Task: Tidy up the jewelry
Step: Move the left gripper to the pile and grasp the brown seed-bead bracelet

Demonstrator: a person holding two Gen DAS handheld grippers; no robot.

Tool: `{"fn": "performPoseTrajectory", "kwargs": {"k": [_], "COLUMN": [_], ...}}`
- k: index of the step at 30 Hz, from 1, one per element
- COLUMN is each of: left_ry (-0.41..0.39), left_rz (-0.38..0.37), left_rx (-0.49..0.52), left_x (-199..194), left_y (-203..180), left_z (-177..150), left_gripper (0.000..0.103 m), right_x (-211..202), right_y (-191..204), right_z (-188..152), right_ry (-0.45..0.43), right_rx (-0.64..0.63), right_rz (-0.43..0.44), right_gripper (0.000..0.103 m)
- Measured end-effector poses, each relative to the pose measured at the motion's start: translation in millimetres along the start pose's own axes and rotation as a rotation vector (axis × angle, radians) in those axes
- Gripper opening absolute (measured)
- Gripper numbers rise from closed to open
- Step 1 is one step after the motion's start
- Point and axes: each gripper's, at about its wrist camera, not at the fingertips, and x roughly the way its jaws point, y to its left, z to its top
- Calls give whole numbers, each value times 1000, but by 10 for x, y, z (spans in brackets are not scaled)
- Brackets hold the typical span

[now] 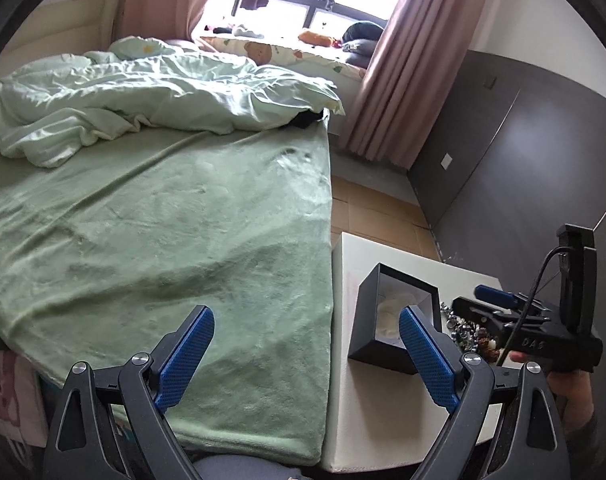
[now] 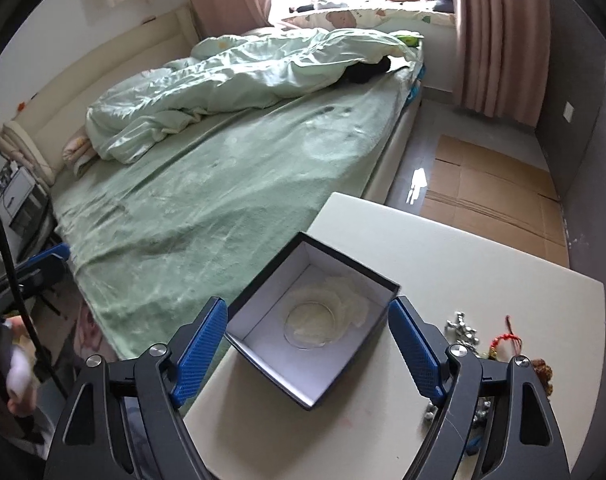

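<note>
Both tongs (image 1: 306, 354) (image 2: 308, 350) agape, empty

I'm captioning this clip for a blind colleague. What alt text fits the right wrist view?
An open black box with a white inside, holding a clear ring on pale padding, sits on a white table between the open right gripper fingers. Silver and red jewelry lies to its right; a green-covered bed is behind.

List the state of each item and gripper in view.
black box: open, upright, lidless, clear bangle inside
jewelry pile: loose on table, outside box
left gripper: open, empty
right gripper: open, empty, straddling box
curtain: drawn aside
quilt: rumpled
</note>
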Motion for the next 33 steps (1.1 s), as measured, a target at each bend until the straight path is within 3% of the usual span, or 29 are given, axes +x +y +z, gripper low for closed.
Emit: {"fn": "performPoseTrajectory", "kwargs": {"k": [6, 16, 25, 33], "left_ry": [-10, -5, 52, 120], "left_rz": [-27, -167, -256, -303], "left_rx": [42, 133, 235, 312], "left_x": [-14, 114, 378, 696], "left_y": [-257, -1017, -1646, -2039], "left_z": [35, 49, -17, -79], "left_gripper": [94, 94, 94, 90], "right_x": [-408, -1092, -1436, -1524], "right_y": [-247, -782, -1200, -1509], "right_z": [-108, -460, -826, -1108], "right_ry": [-63, -111, -118, -127], "right_rx": [74, 192, 292, 366], "right_rz": [-15, -137, -259, -237], "right_gripper": [83, 103, 103, 103]}}
